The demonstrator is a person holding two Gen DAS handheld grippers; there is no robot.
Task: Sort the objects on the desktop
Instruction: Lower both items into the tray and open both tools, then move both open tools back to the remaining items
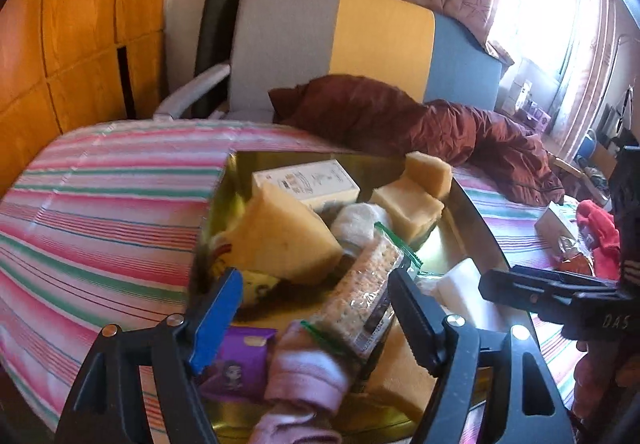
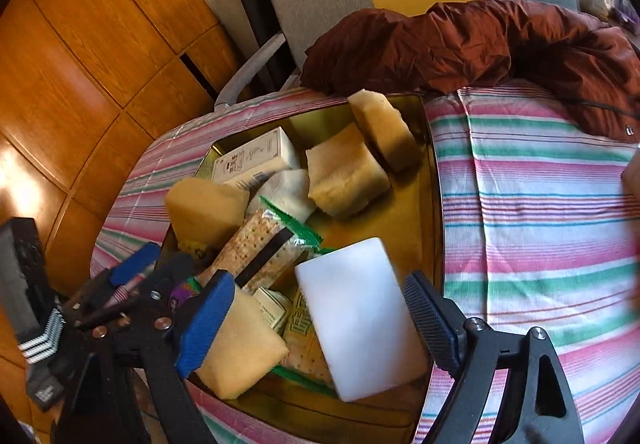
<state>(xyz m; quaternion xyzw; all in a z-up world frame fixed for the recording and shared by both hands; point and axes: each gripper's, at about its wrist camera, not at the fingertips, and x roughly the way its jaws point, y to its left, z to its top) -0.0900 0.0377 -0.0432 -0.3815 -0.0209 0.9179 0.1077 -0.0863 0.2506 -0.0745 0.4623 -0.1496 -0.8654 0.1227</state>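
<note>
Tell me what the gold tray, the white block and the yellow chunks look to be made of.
Tray: likely metal, glossy gold; it mirrors the things in it.
White block: probably dense foam or plastic, smooth and matte; hard to tell.
Yellow chunks: sponge foam, with a porous surface and rough edges.

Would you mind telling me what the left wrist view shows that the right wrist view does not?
Only the left wrist view shows the pink sock, the purple packet and the window. Only the right wrist view shows the small green-printed box beside the white block. Both show the gold tray, the cracker pack, yellow sponges and the maroon jacket.
</note>
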